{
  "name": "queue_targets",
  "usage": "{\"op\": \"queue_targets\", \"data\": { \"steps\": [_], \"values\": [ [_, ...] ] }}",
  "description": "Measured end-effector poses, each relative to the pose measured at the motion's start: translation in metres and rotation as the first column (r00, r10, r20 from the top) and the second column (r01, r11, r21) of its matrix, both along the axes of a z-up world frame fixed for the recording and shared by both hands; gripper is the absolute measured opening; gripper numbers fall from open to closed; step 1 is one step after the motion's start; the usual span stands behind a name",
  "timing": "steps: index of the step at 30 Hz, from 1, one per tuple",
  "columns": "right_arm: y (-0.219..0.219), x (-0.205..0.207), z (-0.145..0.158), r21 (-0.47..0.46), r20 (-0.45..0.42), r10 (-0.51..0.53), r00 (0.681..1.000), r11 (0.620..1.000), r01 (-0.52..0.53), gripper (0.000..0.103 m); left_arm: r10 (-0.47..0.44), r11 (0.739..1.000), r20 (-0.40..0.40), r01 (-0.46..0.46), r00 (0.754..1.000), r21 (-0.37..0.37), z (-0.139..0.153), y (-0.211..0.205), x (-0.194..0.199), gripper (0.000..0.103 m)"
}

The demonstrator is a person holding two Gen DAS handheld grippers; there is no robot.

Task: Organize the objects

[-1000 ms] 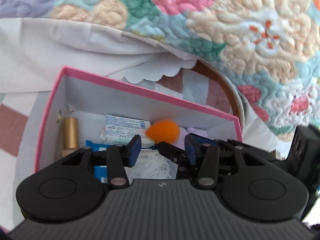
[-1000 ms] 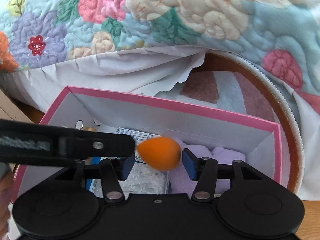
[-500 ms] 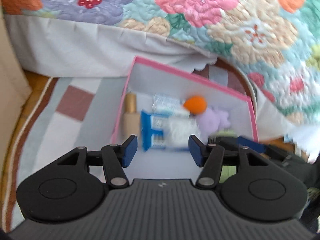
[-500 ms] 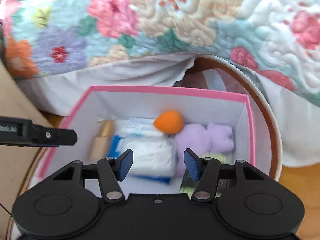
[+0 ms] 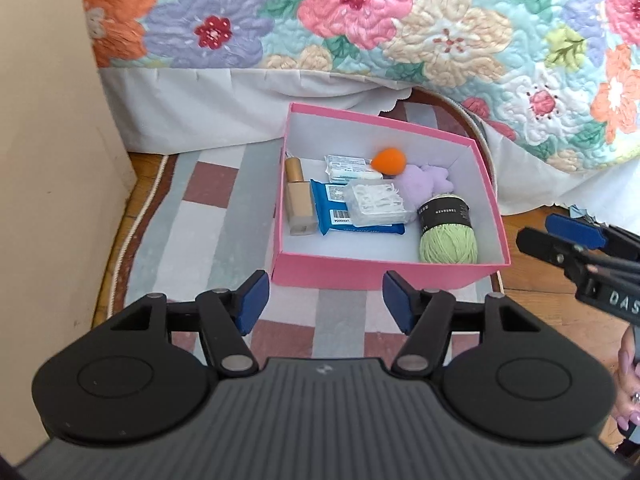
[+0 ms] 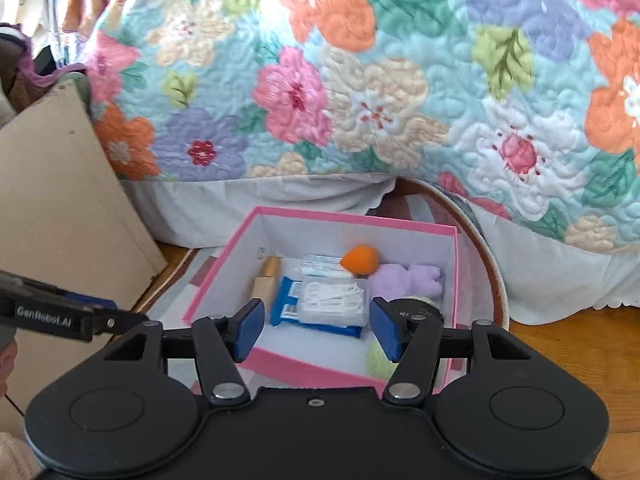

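Note:
A pink box (image 5: 384, 270) (image 6: 276, 358) with a white inside stands on a striped rug. In it lie an orange sponge (image 5: 388, 159) (image 6: 359, 259), a gold-capped bottle (image 5: 298, 196) (image 6: 267, 280), a blue packet (image 5: 340, 208) (image 6: 285, 304), a clear pack of white picks (image 5: 378, 204) (image 6: 334, 294), a purple plush (image 5: 428, 178) (image 6: 404, 278) and a green yarn ball (image 5: 448, 232) (image 6: 380, 358). My left gripper (image 5: 326, 306) hovers in front of the box, its jaws opening, nothing between them. My right gripper (image 6: 316, 330) hangs above the box's near edge, its jaws opening and empty.
A flowered quilt (image 5: 400, 32) (image 6: 360, 80) with a white skirt hangs behind the box. A beige cabinet side (image 5: 48, 160) (image 6: 60, 200) stands at the left. Wooden floor (image 6: 568, 344) shows right of the rug (image 5: 208, 216). A hand (image 5: 630, 364) shows at the right edge.
Both grippers have pulled back and up from inside the box. The orange sponge, earlier between the fingers, now lies in the box. Both pairs of jaws stand wider.

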State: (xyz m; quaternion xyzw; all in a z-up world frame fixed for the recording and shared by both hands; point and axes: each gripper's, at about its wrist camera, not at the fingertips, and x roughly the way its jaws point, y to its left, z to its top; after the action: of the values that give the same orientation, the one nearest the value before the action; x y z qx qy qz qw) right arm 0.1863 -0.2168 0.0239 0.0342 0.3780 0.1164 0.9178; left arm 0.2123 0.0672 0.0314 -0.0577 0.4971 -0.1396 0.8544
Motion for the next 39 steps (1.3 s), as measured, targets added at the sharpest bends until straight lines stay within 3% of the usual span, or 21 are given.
{"op": "queue_targets", "data": {
  "steps": [5,10,23,27,29,34,39],
  "values": [
    [0.014,-0.03,0.013,-0.06,0.045,0.021,0.999,0.998,-0.018,0.067,0.006,1.0,0.027,-0.007,1.0,0.03,0.014,0.003,-0.022,0.062],
    [0.021,-0.054,0.02,-0.06,0.038,0.039,0.999,0.998,-0.037,0.071,-0.006,0.999,0.033,0.005,0.999,0.045,0.022,0.005,-0.044,0.063],
    [0.027,-0.1,0.031,-0.11,0.072,-0.016,0.997,0.994,0.024,0.08,-0.023,0.994,0.052,0.017,0.998,0.109,0.034,0.0,-0.088,0.071],
    [0.024,-0.106,0.028,-0.071,0.032,-0.037,0.999,0.997,0.039,0.089,-0.021,0.992,0.053,0.014,0.998,0.123,0.035,0.002,-0.096,0.077],
    [0.024,-0.106,0.026,-0.076,0.002,-0.045,0.999,0.996,0.045,0.096,-0.026,0.991,0.06,0.017,0.998,0.134,0.035,0.001,-0.099,0.086],
    [0.026,-0.105,0.024,-0.122,-0.041,-0.105,0.994,0.988,0.099,0.097,-0.041,0.988,0.044,0.034,0.998,0.152,0.034,-0.002,-0.103,0.099],
    [0.022,-0.107,0.022,-0.109,-0.076,-0.116,0.99,0.988,0.108,0.097,-0.035,0.979,0.011,0.032,0.999,0.199,0.03,-0.008,-0.103,0.099]
  ]
}}
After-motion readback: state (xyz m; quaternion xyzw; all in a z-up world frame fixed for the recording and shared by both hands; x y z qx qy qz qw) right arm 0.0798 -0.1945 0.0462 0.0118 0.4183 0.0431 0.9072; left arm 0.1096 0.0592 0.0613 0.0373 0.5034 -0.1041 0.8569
